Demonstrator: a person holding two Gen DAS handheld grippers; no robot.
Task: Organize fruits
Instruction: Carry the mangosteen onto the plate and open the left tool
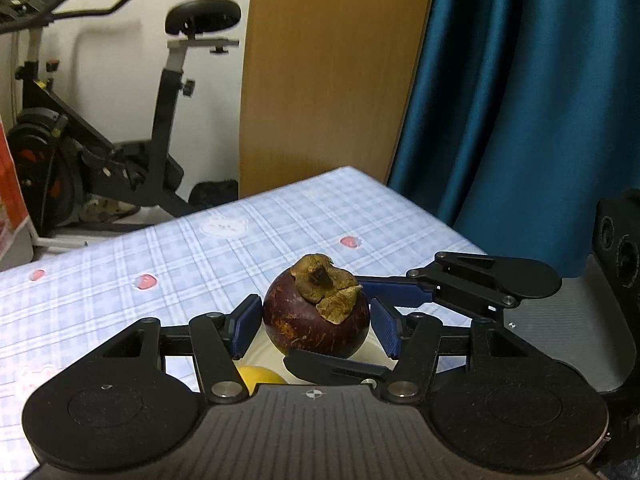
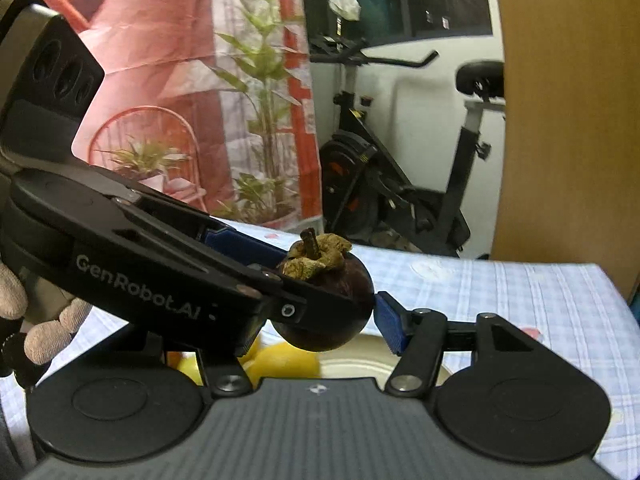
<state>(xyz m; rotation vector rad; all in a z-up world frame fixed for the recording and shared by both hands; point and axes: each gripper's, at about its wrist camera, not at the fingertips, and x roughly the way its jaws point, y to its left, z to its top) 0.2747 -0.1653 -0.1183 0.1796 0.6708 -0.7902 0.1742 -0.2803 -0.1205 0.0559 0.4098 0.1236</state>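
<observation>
Dim indoor light, fisheye bending, background blurred.

Both grippers meet at the same spot: left gripper (image 1: 316, 322) and right gripper (image 2: 320, 312) cross, each half-closed, a gloved hand (image 2: 36, 320) behind the left.

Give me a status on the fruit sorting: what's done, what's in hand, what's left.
Done: a yellow fruit already sits at the white plate, though whether it is on the plate or against it is unclear. In hand: the mangosteen is held above the plate, apparently clamped by both the left gripper and the right gripper. Left: set it down and release it. No other fruit is in view.
</observation>
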